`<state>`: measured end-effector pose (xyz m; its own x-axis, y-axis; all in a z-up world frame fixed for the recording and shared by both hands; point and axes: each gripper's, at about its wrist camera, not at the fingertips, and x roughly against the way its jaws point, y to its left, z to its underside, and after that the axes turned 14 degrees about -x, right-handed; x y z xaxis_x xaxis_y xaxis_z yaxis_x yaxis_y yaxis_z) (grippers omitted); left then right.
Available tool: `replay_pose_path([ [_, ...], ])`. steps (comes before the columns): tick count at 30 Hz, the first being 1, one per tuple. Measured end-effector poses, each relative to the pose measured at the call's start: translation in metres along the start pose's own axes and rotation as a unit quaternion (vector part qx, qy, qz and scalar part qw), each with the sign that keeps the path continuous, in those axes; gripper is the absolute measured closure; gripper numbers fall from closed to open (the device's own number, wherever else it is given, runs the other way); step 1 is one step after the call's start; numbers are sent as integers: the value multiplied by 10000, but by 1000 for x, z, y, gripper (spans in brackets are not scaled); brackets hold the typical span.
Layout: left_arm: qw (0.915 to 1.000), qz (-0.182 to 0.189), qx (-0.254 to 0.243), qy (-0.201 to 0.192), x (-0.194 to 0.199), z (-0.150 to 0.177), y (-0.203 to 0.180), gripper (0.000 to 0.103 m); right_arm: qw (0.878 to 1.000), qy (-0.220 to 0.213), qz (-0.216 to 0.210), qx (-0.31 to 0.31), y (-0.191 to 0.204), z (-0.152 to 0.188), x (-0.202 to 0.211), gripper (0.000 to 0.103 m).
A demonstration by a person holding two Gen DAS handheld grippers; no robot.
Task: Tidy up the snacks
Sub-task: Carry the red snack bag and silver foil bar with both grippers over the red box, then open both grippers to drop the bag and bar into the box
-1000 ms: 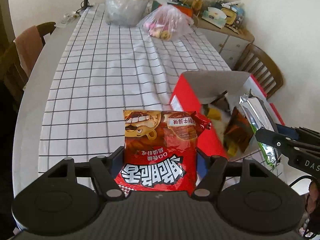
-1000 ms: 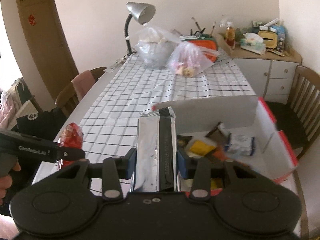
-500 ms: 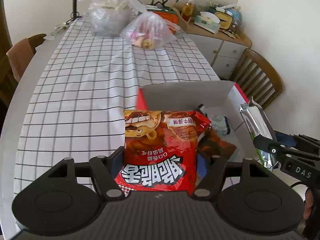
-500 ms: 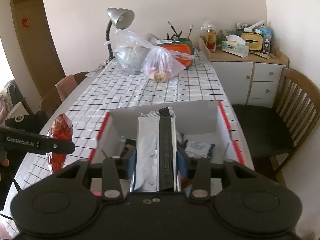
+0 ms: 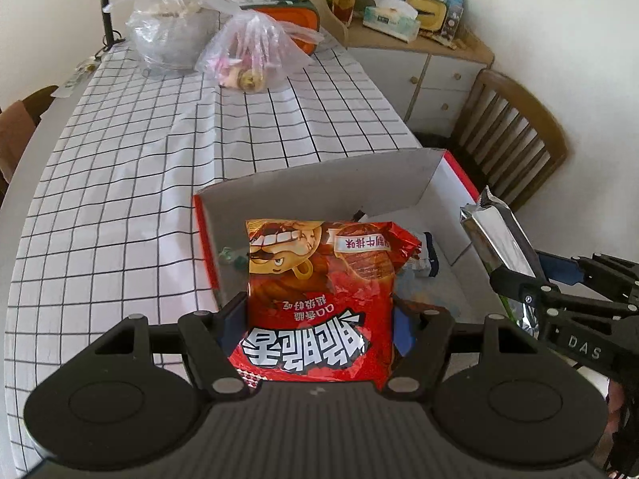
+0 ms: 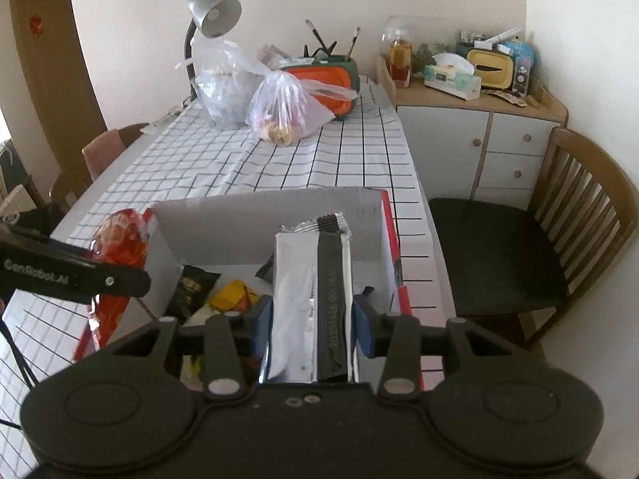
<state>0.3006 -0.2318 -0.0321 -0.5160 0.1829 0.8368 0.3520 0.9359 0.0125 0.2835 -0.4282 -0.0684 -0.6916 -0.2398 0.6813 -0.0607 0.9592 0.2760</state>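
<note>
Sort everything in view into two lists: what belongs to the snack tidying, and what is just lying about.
Belongs to the job:
red snack bag, held in left gripper
silver packet, held in right gripper
red box with snacks inside

Just lying about:
plastic bags
desk lamp
tissue box
chair

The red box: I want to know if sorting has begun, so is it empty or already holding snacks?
Already holding snacks. The red box shows a dark packet and a yellow packet on its floor.
</note>
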Motion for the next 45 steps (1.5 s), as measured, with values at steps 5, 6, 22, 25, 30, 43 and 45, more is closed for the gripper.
replay_pose_path([
  [5, 9996, -13, -174, 227, -25, -17, -9, 32, 9997, 202, 9, 150, 3, -2, -22, 62],
  [6, 9994, -12, -189, 278, -30, -20, -10, 32, 9996, 238, 6, 176, 3, -3, -26, 62],
  [22, 9906, -139, -479, 1275, -98, -44, -14, 32, 9948, 979, -161, 212, 10, -2, -77, 62],
  [25, 9899, -60, -452, 1344, -102, -43, -14, 34, 9943, 1030, -169, 221, 11, 0, -80, 62],
  [30, 9889, -29, -538, 1386, -103, -42, -15, 33, 9943, 1036, -184, 187, 11, 0, -81, 60],
  [43, 9953, 94, -407, 874, -71, -32, -14, 33, 9968, 757, -246, 100, 13, 2, -54, 49],
  [45, 9960, 126, -402, 788, -64, -29, -13, 33, 9975, 672, -234, 42, 13, 2, -46, 46],
])
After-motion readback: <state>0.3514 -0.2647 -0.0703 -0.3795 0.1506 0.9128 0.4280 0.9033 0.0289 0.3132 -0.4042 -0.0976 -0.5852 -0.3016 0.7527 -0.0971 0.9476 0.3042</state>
